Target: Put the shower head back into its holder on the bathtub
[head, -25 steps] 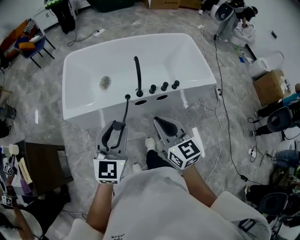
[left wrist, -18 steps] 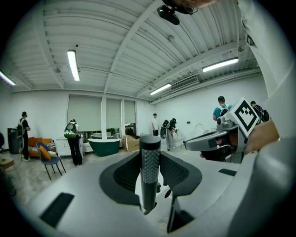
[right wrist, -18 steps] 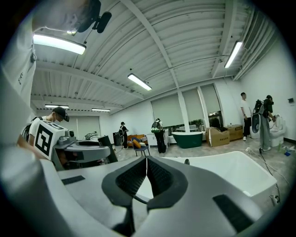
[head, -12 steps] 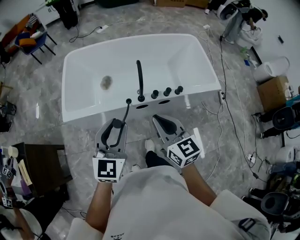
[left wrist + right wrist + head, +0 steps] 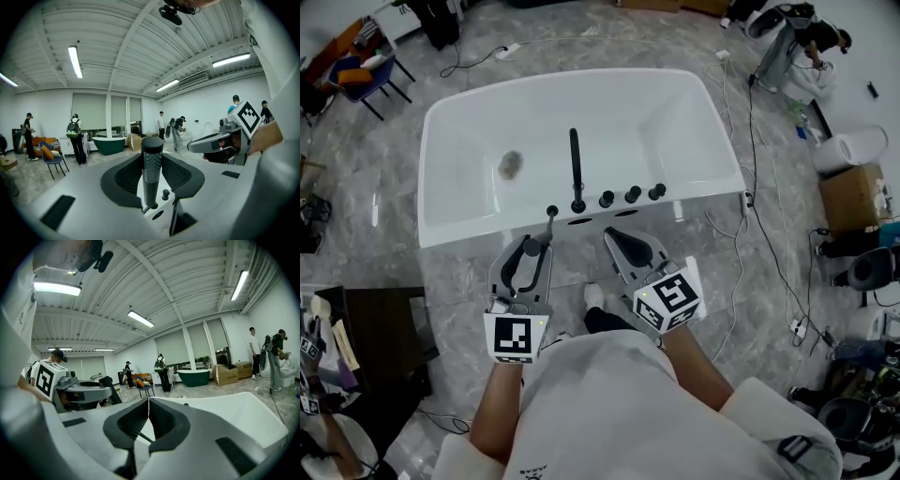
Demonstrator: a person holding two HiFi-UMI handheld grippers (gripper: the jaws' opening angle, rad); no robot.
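The black stick-shaped shower head [image 5: 546, 242] stands between the jaws of my left gripper [image 5: 532, 249], which is shut on it. Its tip reaches the near rim of the white bathtub [image 5: 459, 228]. In the left gripper view the shower head [image 5: 152, 171] stands upright, above an oval hole [image 5: 158, 215] in the rim. Two oval holes [image 5: 579, 222] lie on that rim below the black spout [image 5: 575, 164] and three knobs [image 5: 632, 194]. My right gripper [image 5: 621, 242] hovers just short of the rim, jaws together with nothing between them [image 5: 148, 401].
Cables trail over the marble floor to the right of the tub [image 5: 759, 216]. A cardboard box [image 5: 853, 192] stands at the far right, a dark table [image 5: 380, 328] at the left. Several people and a green tub [image 5: 108, 143] are far off.
Both grippers have come closer to the tub's near rim. The shower head's tip, earlier short of the rim, now lies over it. The jaws have not changed.
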